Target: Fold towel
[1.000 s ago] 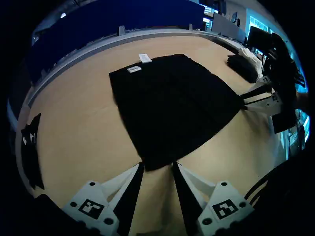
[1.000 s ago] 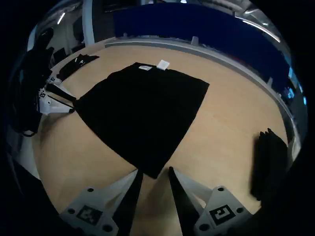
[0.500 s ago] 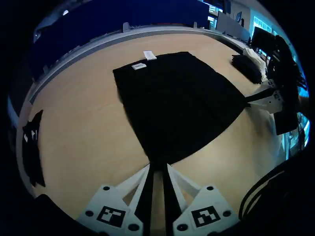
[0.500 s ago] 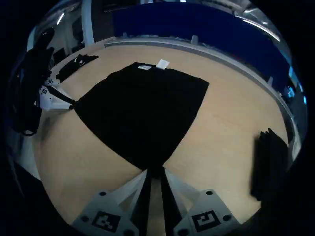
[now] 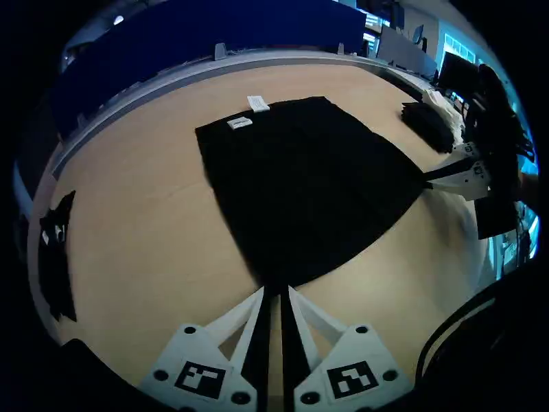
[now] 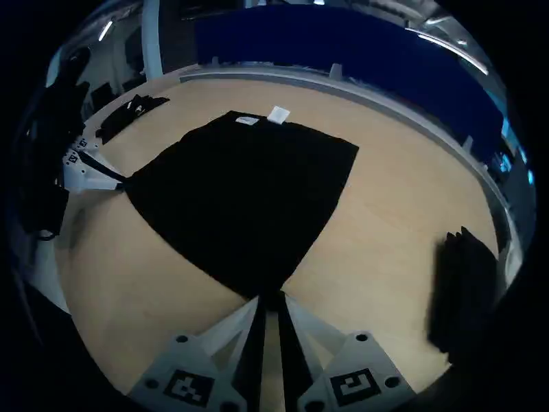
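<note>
Pale wood table (image 5: 137,206), office behind it. L gripper (image 5: 276,292): fingers pressed nearly together, pinching the nearest corner of the black towel (image 5: 302,178). R gripper (image 6: 270,299): same, fingers closed on the towel corner nearest its own camera. In the left gripper view the R gripper sits at the towel's right-hand corner, so each holds one end of the same edge.

The towel lies spread flat approx. mid-table; the held corners may be a bit off the wood, hard to tell. Two small white tags (image 5: 258,103) sit at the towel's far edge. A dark cloth (image 5: 53,261) lies well left of the towel, and a stack of dark cloth (image 5: 427,123) right of it, past the R gripper. Beyond the towel, a grey table rim, then a blue partition (image 5: 206,34).
</note>
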The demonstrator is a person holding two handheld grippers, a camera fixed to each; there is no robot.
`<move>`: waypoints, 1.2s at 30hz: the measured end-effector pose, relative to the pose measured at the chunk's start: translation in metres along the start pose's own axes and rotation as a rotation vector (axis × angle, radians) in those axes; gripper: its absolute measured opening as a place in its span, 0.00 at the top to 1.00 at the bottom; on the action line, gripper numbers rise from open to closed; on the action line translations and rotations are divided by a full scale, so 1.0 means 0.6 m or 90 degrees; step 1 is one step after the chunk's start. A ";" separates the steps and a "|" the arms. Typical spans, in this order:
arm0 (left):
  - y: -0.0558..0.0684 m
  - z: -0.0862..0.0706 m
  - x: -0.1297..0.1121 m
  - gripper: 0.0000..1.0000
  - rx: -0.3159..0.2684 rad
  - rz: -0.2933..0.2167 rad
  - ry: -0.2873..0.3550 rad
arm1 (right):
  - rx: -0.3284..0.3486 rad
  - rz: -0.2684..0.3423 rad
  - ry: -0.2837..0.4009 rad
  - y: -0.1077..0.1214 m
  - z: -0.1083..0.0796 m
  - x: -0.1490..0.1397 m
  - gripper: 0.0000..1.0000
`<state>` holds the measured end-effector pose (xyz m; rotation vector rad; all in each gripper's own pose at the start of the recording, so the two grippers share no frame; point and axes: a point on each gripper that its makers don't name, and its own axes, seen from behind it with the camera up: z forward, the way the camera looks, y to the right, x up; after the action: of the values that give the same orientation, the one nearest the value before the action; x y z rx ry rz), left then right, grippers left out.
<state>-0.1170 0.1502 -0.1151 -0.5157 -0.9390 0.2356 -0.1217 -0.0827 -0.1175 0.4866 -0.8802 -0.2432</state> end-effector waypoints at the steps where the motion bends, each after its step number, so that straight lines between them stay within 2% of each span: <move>1: 0.000 -0.002 0.001 0.91 -0.001 -0.004 0.001 | 0.001 0.000 0.001 0.001 -0.003 0.002 0.88; 11: -0.003 -0.035 0.024 0.91 0.002 -0.030 0.022 | 0.005 -0.014 0.022 0.004 -0.039 0.038 0.88; 20: -0.003 -0.084 0.053 0.91 -0.002 -0.051 0.044 | 0.008 -0.019 0.047 0.004 -0.084 0.084 0.88; 36: 0.022 -0.180 0.085 0.91 -0.022 -0.085 0.066 | 0.012 -0.018 0.056 -0.013 -0.170 0.112 0.88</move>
<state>0.0009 0.1484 -0.1377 -0.4898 -0.8735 0.0713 -0.0001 -0.0848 -0.1305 0.5245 -0.7909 -0.2381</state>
